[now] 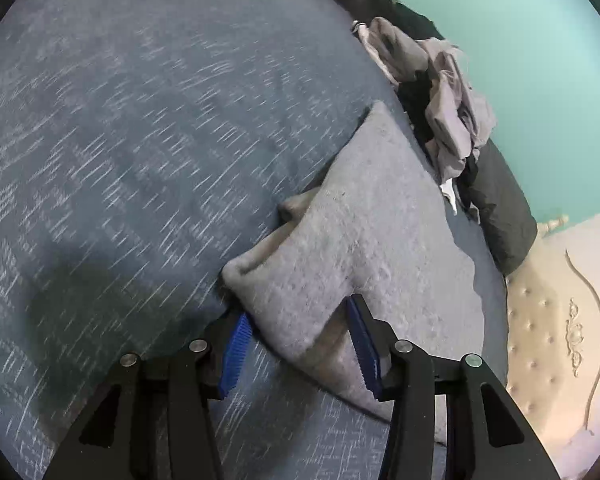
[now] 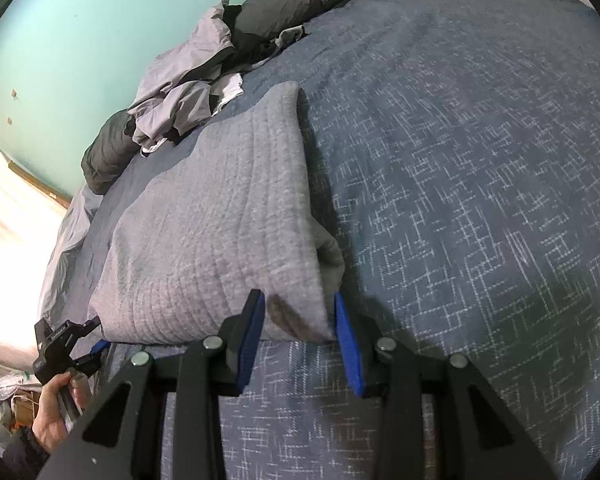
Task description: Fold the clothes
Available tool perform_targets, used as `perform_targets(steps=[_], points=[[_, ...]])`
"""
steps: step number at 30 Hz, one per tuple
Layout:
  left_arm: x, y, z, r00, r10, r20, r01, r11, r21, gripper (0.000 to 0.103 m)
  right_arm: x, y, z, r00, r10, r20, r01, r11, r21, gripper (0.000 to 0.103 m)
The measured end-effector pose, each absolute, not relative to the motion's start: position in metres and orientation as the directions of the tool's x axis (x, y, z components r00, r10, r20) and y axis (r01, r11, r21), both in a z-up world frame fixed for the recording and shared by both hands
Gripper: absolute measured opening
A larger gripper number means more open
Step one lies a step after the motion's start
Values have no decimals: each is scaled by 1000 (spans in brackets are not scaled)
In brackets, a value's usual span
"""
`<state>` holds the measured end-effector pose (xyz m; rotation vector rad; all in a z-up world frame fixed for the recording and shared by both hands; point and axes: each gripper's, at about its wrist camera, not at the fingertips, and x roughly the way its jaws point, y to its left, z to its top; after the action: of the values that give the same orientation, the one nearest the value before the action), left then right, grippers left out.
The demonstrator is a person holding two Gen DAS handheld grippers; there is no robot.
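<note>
Folded grey garment [image 2: 216, 216] lying on the patterned blue bedspread [image 2: 480, 160], toward the bed's wall-side edge near a heap of crumpled clothes [image 2: 180, 92]. Left gripper [image 1: 300, 330] and right gripper [image 2: 300, 322] each half-parted around a near corner of the fold, pads seemingly touching cloth, though a firm pinch can't be told. No readable writing or labels.

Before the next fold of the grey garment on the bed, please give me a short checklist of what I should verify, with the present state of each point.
1. Left gripper has the near corner of the grey garment between its pads: ok, though whether they press on it, cannot tell.
2. Right gripper has the other near corner between its pads: ok; firm grip, cannot tell.
3. Garment already folded into a long strip, edges fairly even: ok.
4. Bedspread beside the garment free for folding: ok.
5. Pile of unfolded clothes apart from the garment's far end: ok.
6. Inner layer bulging out at the right edge: not ok.
</note>
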<state>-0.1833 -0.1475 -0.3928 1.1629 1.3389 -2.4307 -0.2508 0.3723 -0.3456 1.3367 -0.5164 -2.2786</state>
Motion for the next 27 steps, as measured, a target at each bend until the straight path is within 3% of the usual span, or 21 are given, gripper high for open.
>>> perform_targets(steps=[7, 10, 23, 26, 27], points=[[-189, -148, -384, -704, 235, -670, 421, -621, -661, 23, -251, 373, -346, -431, -556, -711, 192, -826, 529, 36], [-187, -145, -379, -710, 241, -662, 394, -643, -656, 16, -252, 374, -348, -430, -559, -709, 184, -823, 538, 36], [-190, -147, -368, -729, 272, -628, 364, -624, -692, 15, -252, 376, -348, -431, -566, -703, 172, -816, 552, 36], [-193, -149, -376, -719, 275, -639, 375, -620, -689, 16, -252, 376, -349, -429, -566, -704, 172, -816, 552, 36], [-194, -150, -379, -716, 280, -639, 380, -611, -694, 21, -253, 376, -350, -428, -566, -705, 171, -816, 552, 36]])
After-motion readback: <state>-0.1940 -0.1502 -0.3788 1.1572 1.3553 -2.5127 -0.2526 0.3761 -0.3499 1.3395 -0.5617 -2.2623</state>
